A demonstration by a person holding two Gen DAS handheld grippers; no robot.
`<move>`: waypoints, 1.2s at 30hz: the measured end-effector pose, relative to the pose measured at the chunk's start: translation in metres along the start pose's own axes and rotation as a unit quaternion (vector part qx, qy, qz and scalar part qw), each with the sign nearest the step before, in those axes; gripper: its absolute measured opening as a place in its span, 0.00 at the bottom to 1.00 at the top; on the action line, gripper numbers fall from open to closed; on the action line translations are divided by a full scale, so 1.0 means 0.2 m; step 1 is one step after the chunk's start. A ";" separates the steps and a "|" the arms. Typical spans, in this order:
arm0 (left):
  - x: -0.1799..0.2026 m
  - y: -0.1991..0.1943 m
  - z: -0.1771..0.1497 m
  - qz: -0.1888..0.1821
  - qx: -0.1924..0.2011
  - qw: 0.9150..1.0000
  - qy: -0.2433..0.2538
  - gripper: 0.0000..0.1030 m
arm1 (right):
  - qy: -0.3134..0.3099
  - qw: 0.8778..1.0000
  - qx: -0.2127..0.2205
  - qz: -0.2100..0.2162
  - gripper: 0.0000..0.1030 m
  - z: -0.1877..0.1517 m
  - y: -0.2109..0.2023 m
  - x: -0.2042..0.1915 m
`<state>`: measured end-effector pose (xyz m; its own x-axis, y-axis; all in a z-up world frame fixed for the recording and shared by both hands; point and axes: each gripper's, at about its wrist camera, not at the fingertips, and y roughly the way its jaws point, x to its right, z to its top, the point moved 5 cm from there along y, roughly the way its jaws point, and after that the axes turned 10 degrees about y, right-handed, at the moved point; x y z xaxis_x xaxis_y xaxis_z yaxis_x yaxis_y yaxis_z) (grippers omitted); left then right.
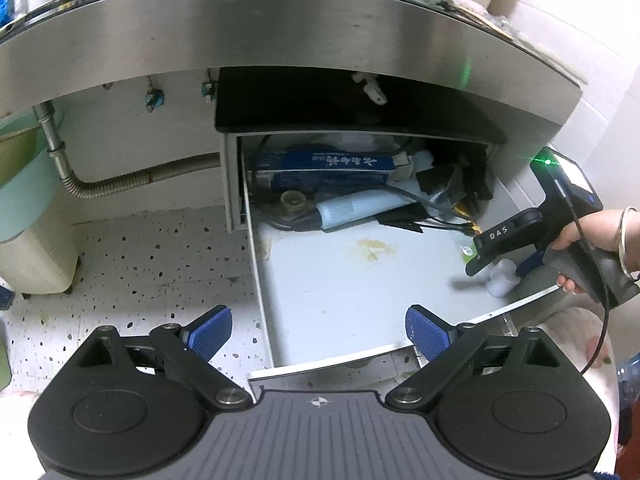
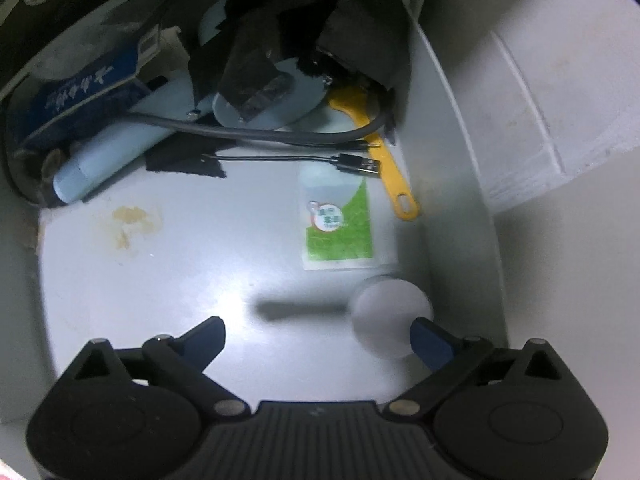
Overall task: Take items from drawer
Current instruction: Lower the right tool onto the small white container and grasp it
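Drawer [image 1: 320,280] pulled out under steel tabletop edge [image 1: 280,36]; front floor bare, clutter packed at rear. Right gripper [image 2: 318,338] inside near right wall, fingers apart, white round item [image 2: 390,312] just beside right finger. Left gripper [image 1: 318,332] over front rim, fingers apart, empty.

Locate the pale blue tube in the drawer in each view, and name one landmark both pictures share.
Left wrist view: the pale blue tube lies at the back of the open drawer, centre of frame, just below the dark blue box.
Right wrist view: the tube lies at left, slanting up to the right, under a grey cable.
Shared landmark: the yellowish stain on the drawer floor.
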<state>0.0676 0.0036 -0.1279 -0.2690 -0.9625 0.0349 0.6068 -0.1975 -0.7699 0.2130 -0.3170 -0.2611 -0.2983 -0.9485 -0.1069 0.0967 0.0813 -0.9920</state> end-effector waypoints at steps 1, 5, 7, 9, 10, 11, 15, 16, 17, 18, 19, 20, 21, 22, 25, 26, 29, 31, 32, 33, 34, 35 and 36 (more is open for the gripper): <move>-0.01 0.00 0.00 0.002 0.001 1.000 -0.003 0.92 | 0.009 1.000 -0.004 0.011 0.97 0.01 0.00 -0.01; -0.05 0.01 -0.02 0.003 -0.002 1.000 -0.015 0.92 | 0.007 1.000 -0.012 0.019 0.95 0.03 0.00 -0.04; -0.07 0.01 -0.02 0.002 -0.004 1.000 -0.017 0.92 | -0.030 1.000 -0.005 0.006 0.96 0.03 -0.01 -0.07; -0.07 0.02 -0.03 0.002 -0.006 1.000 -0.017 0.92 | -0.116 0.993 0.005 -0.027 0.96 0.02 -0.03 -0.13; -0.07 0.03 -0.03 0.002 -0.007 1.000 -0.017 0.92 | -0.167 0.985 0.007 -0.045 0.96 0.01 -0.04 -0.16; -0.07 0.04 -0.03 0.001 -0.009 1.000 -0.016 0.92 | -0.218 0.974 0.006 -0.063 0.95 0.00 -0.04 -0.18; -0.05 0.05 -0.03 -0.002 -0.014 1.000 -0.012 0.92 | -0.396 0.909 -0.016 -0.132 0.93 -0.07 -0.02 -0.24; -0.05 0.06 -0.03 -0.002 -0.015 1.000 -0.011 0.92 | -0.425 0.893 -0.023 -0.147 0.93 -0.08 0.00 -0.24; -0.05 0.06 -0.03 -0.001 -0.015 1.000 -0.010 0.92 | -0.449 0.878 -0.031 -0.160 0.92 -0.09 0.01 -0.24; -0.05 0.06 -0.03 0.000 -0.016 1.000 -0.009 0.92 | -0.463 0.869 -0.039 -0.168 0.90 -0.09 0.02 -0.23; -0.05 0.06 -0.03 0.001 -0.017 1.000 -0.009 0.92 | -0.468 0.866 -0.046 -0.167 0.87 -0.09 0.03 -0.23; -0.05 0.06 -0.03 0.003 -0.018 1.000 -0.009 0.92 | -0.471 0.865 -0.052 -0.163 0.86 -0.08 0.04 -0.22; -0.06 0.06 -0.04 0.005 -0.019 1.000 -0.009 0.92 | -0.474 0.864 -0.058 -0.159 0.86 -0.08 0.05 -0.22; -0.06 0.07 -0.04 0.007 -0.020 1.000 -0.009 0.92 | -0.478 0.863 -0.063 -0.153 0.86 -0.08 0.06 -0.21; -0.07 0.07 -0.04 0.012 -0.024 1.000 -0.009 0.92 | -0.493 0.854 -0.077 -0.147 0.83 -0.09 0.11 -0.20; -0.07 0.07 -0.04 0.014 -0.026 1.000 -0.008 0.92 | -0.498 0.851 -0.080 -0.148 0.83 -0.10 0.12 -0.19; -0.07 0.08 -0.04 0.017 -0.030 0.999 -0.009 0.92 | -0.501 0.847 -0.094 -0.150 0.81 -0.10 0.16 -0.16; -0.07 0.08 -0.04 0.019 -0.031 0.999 -0.009 0.92 | -0.506 0.844 -0.095 -0.150 0.79 -0.10 0.17 -0.16; -0.08 0.08 -0.04 0.020 -0.032 0.999 -0.009 0.92 | -0.503 0.846 -0.100 -0.148 0.77 -0.10 0.18 -0.16; -0.08 0.08 -0.04 0.021 -0.032 0.999 -0.009 0.92 | -0.500 0.847 -0.107 -0.147 0.72 -0.10 0.19 -0.15; -0.08 0.08 -0.04 0.021 -0.033 0.999 -0.008 0.92 | -0.499 0.846 -0.114 -0.146 0.71 -0.11 0.19 -0.15; -0.08 0.09 -0.04 0.021 -0.034 0.999 -0.008 0.92 | -0.502 0.844 -0.120 -0.147 0.71 -0.11 0.20 -0.14; -0.07 0.09 -0.04 0.022 -0.035 0.999 -0.008 0.92 | -0.507 0.840 -0.125 -0.149 0.67 -0.12 0.21 -0.14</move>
<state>0.0770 0.0157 -0.1476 -0.2310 -0.9729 0.0109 0.5630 -0.1429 -0.8140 0.2027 -0.2799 -0.3010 0.7004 -0.7007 0.1360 -0.0787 -0.2652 -0.9610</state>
